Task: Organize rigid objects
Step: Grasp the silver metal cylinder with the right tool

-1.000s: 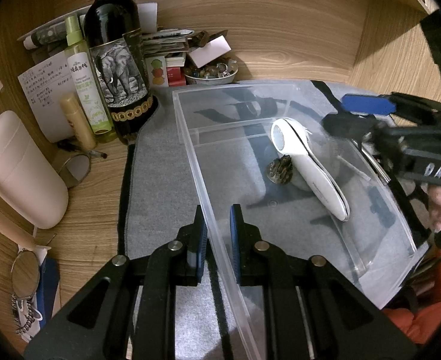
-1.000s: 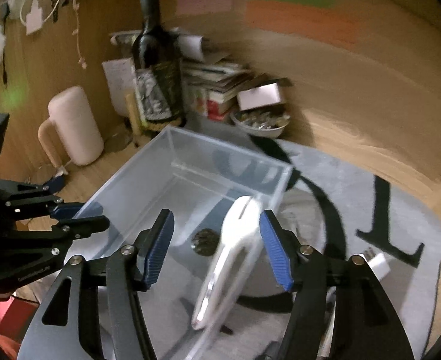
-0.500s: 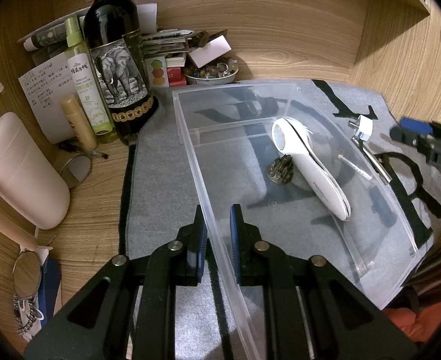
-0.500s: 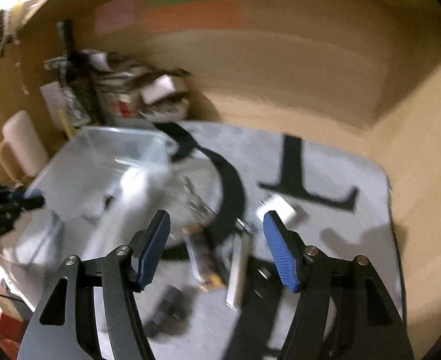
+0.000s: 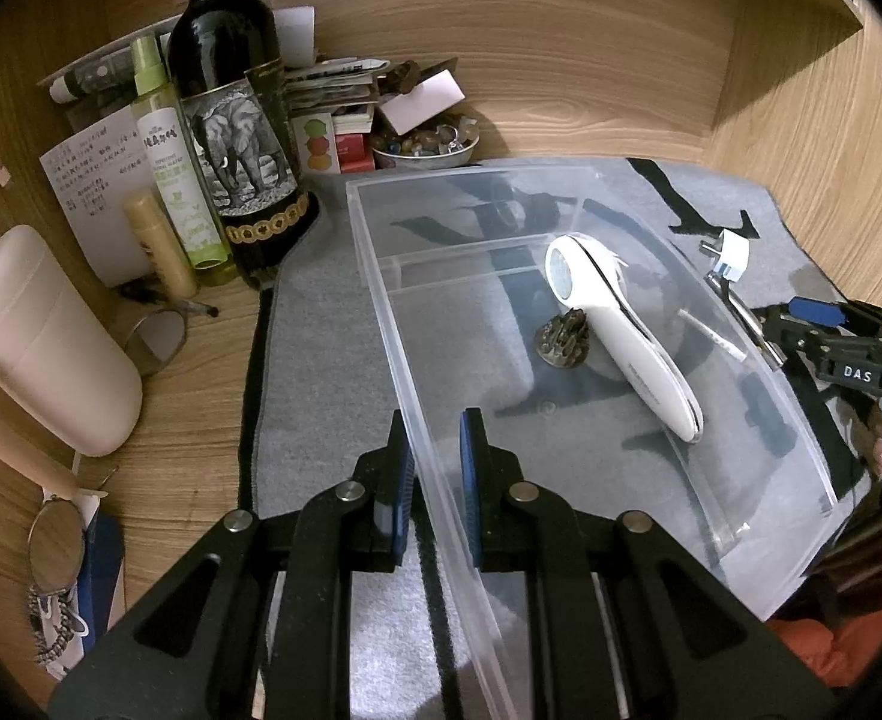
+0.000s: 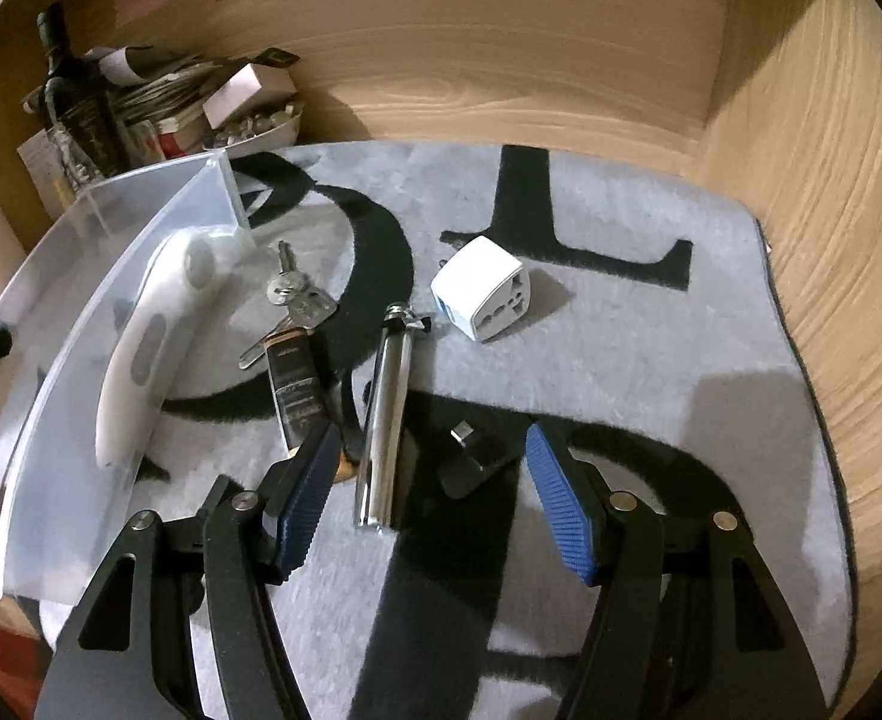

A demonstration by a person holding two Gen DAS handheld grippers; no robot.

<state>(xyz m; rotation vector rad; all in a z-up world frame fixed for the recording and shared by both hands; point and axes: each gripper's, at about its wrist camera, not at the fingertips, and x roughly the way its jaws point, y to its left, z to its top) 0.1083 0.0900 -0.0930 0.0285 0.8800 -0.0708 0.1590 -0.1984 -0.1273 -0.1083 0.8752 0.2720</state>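
The near wall of the clear bin (image 5: 501,276) is being clamped by the left tool (image 5: 432,456); a white handheld device (image 5: 621,330) and a small dark ornament (image 5: 563,341) are lying inside it; the right tool (image 6: 429,498) is being held wide above the grey mat (image 6: 651,360), where a metal cylinder (image 6: 384,420), keys (image 6: 294,294), a white adapter (image 6: 483,288) and a black plug (image 6: 471,456) are lying.

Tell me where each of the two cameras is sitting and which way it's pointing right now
Left wrist: rides the left gripper, looking along its fingers clamped on the clear bin wall; right gripper shows at the right edge.
Right wrist: rides the open right gripper, looking down at the metal cylinder, black plug and white adapter.
Shared: bin, white handheld device, wine bottle.
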